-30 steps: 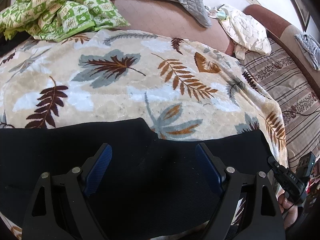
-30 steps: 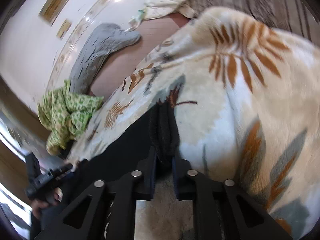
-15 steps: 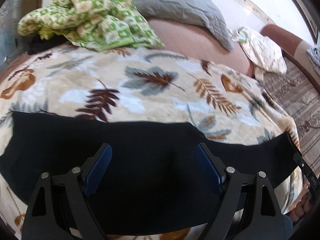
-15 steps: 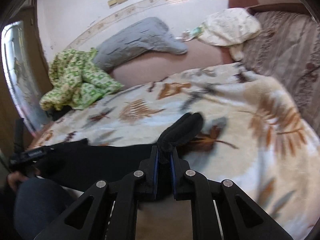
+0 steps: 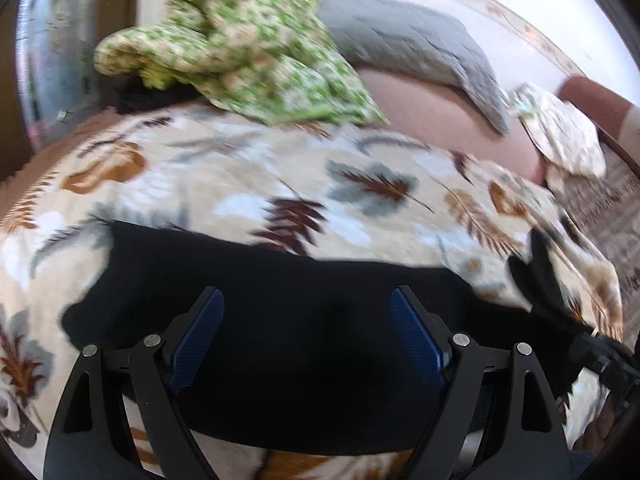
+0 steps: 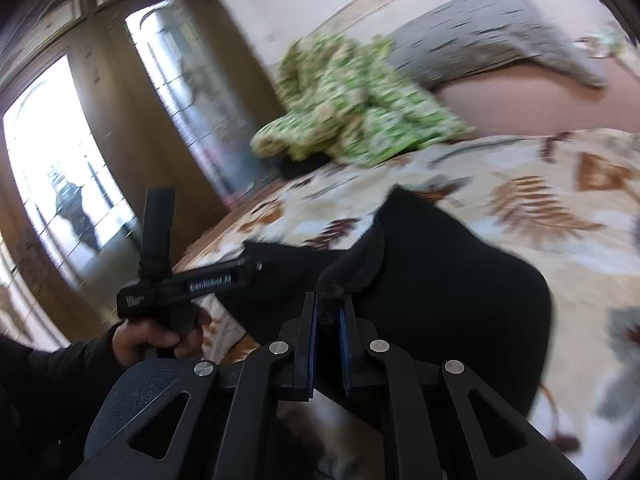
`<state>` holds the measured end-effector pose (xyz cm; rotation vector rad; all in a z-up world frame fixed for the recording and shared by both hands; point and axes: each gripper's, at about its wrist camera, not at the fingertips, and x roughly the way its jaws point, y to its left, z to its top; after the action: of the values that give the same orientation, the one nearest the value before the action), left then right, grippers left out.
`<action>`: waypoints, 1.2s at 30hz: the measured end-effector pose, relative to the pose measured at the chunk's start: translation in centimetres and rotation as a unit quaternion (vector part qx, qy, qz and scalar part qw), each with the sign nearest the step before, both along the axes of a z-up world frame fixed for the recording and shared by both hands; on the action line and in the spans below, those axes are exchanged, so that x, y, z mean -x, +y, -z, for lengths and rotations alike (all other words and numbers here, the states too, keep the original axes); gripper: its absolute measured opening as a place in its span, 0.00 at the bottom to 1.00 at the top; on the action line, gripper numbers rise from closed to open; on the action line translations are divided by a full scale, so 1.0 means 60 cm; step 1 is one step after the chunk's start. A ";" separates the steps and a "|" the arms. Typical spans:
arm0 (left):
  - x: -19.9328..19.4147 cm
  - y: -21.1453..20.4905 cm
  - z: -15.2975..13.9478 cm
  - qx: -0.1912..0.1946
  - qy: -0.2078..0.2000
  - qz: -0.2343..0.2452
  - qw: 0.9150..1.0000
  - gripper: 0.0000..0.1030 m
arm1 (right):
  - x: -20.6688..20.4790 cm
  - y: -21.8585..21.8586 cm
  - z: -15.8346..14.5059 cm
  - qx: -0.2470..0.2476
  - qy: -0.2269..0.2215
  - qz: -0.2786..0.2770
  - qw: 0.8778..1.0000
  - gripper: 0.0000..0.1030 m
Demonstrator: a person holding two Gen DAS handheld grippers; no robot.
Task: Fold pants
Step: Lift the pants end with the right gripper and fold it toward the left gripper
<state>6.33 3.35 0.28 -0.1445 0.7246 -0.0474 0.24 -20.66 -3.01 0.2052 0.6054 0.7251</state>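
Observation:
The black pants [image 5: 304, 320] lie across the near edge of a leaf-print blanket [image 5: 248, 184] on a bed. My left gripper [image 5: 307, 336] is open, its blue pads spread wide just above the middle of the pants, holding nothing. My right gripper [image 6: 328, 320] is shut on a bunched end of the pants [image 6: 448, 288] and holds it lifted, with the cloth draping away over the blanket [image 6: 540, 200]. In the left wrist view the lifted end [image 5: 536, 276] rises at the right. In the right wrist view the left gripper's body [image 6: 192, 284] is at the left, its fingers hidden.
A crumpled green-and-white cloth [image 5: 240, 48] and a grey pillow [image 5: 412, 48] lie at the back of the bed. A cream cloth [image 5: 568, 136] lies at the far right. Wooden doors with glass panes [image 6: 72, 168] stand left of the bed.
My right gripper has swung left with the pants end, carrying it over toward the left gripper. The left gripper has shifted left along the pants and stays open.

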 end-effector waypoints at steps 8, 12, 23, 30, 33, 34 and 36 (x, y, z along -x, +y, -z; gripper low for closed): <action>-0.009 0.004 0.008 0.002 -0.019 -0.006 1.000 0.83 | -0.052 0.028 0.027 -0.045 0.038 -0.070 0.996 0.08; -0.008 0.000 0.003 0.001 -0.023 0.005 1.000 0.83 | -0.067 0.054 0.058 -0.007 0.072 -0.103 0.992 0.08; 0.003 -0.087 -0.054 0.009 -0.074 0.172 0.982 0.83 | -0.029 -0.047 0.032 -0.070 0.086 -0.083 0.990 0.36; -0.015 -0.186 -0.025 0.001 0.001 0.377 0.926 0.17 | 0.025 -0.184 0.000 0.026 0.036 0.104 0.994 0.21; -0.028 -0.175 0.007 0.003 0.037 0.380 0.924 0.04 | 0.037 -0.135 -0.002 0.068 0.001 0.050 0.996 0.11; -0.026 -0.168 0.011 0.007 0.041 0.381 0.924 0.03 | 0.038 -0.123 0.000 0.074 -0.002 0.034 0.997 0.10; -0.020 -0.159 0.023 0.014 0.047 0.388 0.921 0.03 | 0.029 -0.086 0.021 0.115 0.004 0.014 0.993 0.10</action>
<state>7.51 -6.19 -1.13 0.1238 0.8414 -0.8148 -1.51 -25.80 -4.29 0.0039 0.6873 0.6231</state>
